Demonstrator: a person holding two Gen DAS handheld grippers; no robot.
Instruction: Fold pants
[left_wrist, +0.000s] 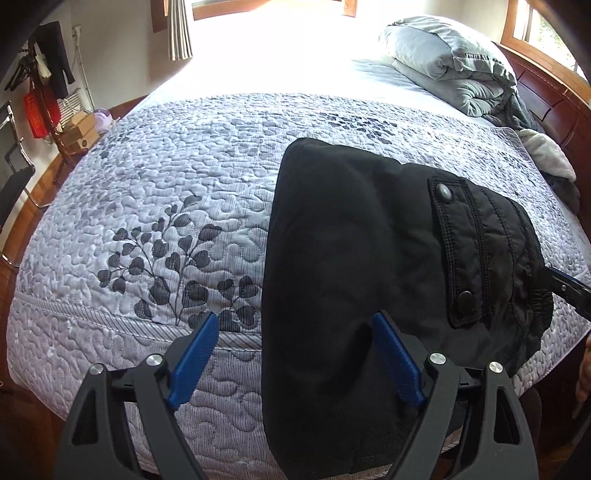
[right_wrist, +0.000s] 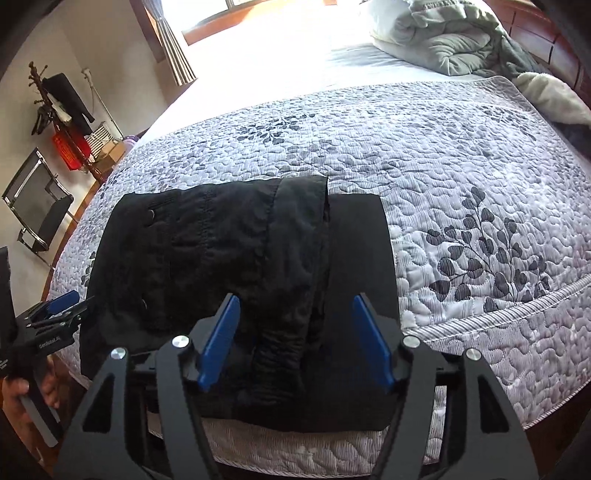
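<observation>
Two grippers hang over the near edge of the bed, both with their blue-padded fingers spread wide and nothing between them. The left gripper (left_wrist: 293, 321) sits above the left border of the black pants (left_wrist: 354, 258), one finger over the quilt (left_wrist: 166, 192) and the other over the dark cloth. The right gripper (right_wrist: 295, 301) hovers above the middle of the pants (right_wrist: 236, 251), which lie folded into a thick bundle on the quilt's near edge, a snap-buttoned pocket flap (left_wrist: 454, 251) facing up. Whether either gripper's fingers touch the fabric is hard to tell from these angles. At the far right corner of the bed, a grey comforter (left_wrist: 447, 62) is heaped up. Far left, beside the bed, stand a coat rack (right_wrist: 59, 110) and a black chair (right_wrist: 40, 206).
</observation>
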